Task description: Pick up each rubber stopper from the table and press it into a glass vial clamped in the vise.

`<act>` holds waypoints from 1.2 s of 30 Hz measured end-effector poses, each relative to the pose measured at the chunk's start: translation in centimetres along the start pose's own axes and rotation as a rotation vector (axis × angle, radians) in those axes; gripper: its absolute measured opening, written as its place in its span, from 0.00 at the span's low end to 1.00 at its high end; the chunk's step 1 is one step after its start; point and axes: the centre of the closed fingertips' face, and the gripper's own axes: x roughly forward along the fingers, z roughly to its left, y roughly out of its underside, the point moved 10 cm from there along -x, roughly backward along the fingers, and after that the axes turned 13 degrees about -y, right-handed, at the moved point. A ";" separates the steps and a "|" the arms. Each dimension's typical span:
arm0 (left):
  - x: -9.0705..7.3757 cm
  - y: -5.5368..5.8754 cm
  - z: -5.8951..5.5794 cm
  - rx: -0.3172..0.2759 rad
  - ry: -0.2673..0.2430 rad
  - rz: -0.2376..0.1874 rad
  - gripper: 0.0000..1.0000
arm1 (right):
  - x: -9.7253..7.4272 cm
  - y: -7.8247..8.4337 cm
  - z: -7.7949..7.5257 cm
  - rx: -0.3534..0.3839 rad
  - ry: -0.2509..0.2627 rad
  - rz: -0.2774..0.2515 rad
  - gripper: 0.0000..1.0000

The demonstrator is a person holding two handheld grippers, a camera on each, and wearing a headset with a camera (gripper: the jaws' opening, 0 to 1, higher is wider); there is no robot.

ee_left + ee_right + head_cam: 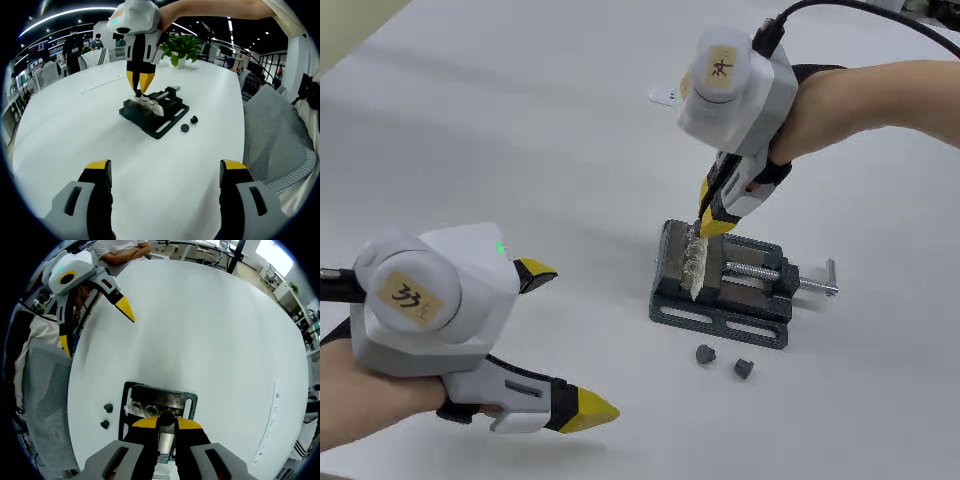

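With my right gripper closed on a stopper, I should push straight down into the vial, while my left gripper hangs open and empty.

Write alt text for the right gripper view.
The right hand-held gripper pinches a dark rubber stopper over glass vials clamped in a black vise on a white table. Two loose stoppers lie beside the vise; the left hand-held gripper, open, hovers beyond.
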 end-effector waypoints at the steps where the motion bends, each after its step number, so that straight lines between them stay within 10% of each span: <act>1: 0.0 0.0 0.0 -0.001 0.001 0.001 0.88 | 0.0 0.0 0.0 0.002 0.000 -0.002 0.08; 36: 0.4 0.2 -0.1 -0.004 0.010 0.011 0.87 | -0.6 1.1 -0.1 0.020 -0.034 -0.094 0.00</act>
